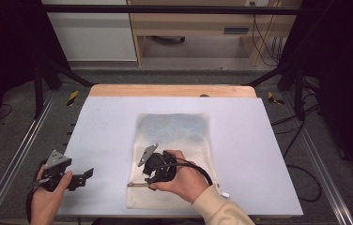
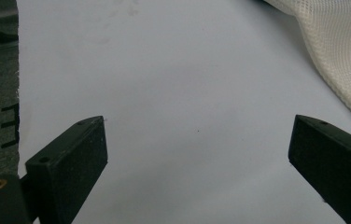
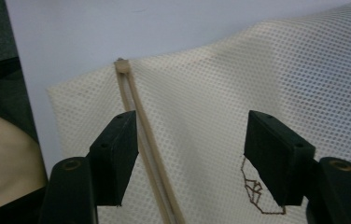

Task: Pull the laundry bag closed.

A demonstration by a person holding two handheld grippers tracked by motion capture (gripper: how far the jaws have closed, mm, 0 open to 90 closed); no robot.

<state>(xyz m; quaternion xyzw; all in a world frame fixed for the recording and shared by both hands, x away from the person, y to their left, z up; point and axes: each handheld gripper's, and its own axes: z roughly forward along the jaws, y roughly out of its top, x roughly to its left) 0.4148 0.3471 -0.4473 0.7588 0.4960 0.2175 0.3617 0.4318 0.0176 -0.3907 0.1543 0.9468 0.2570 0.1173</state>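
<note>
The mesh bag lies flat on a pale table over grey floor, both grippers' jaws parted, empty.

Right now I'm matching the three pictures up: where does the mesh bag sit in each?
High view: the mesh bag lies mid-table, under the right tongs.
Left gripper view: its edge crosses the upper right corner.
Right gripper view: it spreads beneath the jaws.
Shared landmark: the grey tabletop.

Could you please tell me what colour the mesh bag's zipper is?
Beige, matching the cream mesh bag; the zipper shows best in the right gripper view.
</note>
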